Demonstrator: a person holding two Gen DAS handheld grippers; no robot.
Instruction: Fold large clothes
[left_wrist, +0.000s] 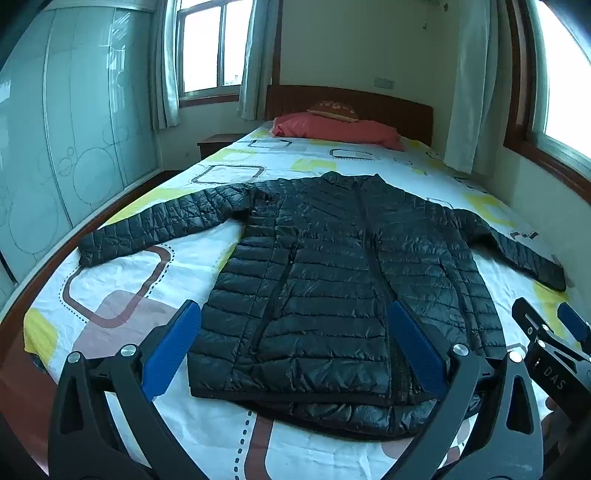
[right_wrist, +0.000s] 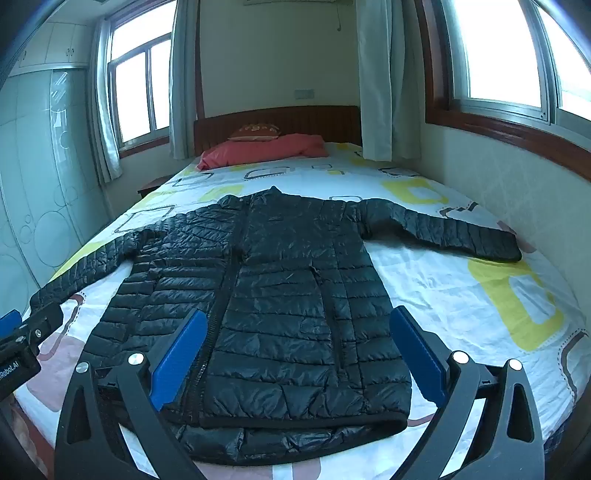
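Note:
A black quilted puffer jacket (left_wrist: 332, 273) lies flat, front up and zipped, on the bed, with both sleeves spread out sideways; it also shows in the right wrist view (right_wrist: 266, 291). My left gripper (left_wrist: 293, 314) is open and empty, hovering above the jacket's hem on its left half. My right gripper (right_wrist: 297, 321) is open and empty, above the hem on the jacket's right half. The right gripper also shows at the edge of the left wrist view (left_wrist: 546, 325), and the left gripper shows at the edge of the right wrist view (right_wrist: 22, 332).
The bed has a white sheet with yellow and brown squares (left_wrist: 122, 291). A pink pillow (left_wrist: 332, 129) and a wooden headboard (left_wrist: 388, 107) are at the far end. A glass wardrobe (left_wrist: 55, 147) stands at left, a wall and window (right_wrist: 517, 55) at right.

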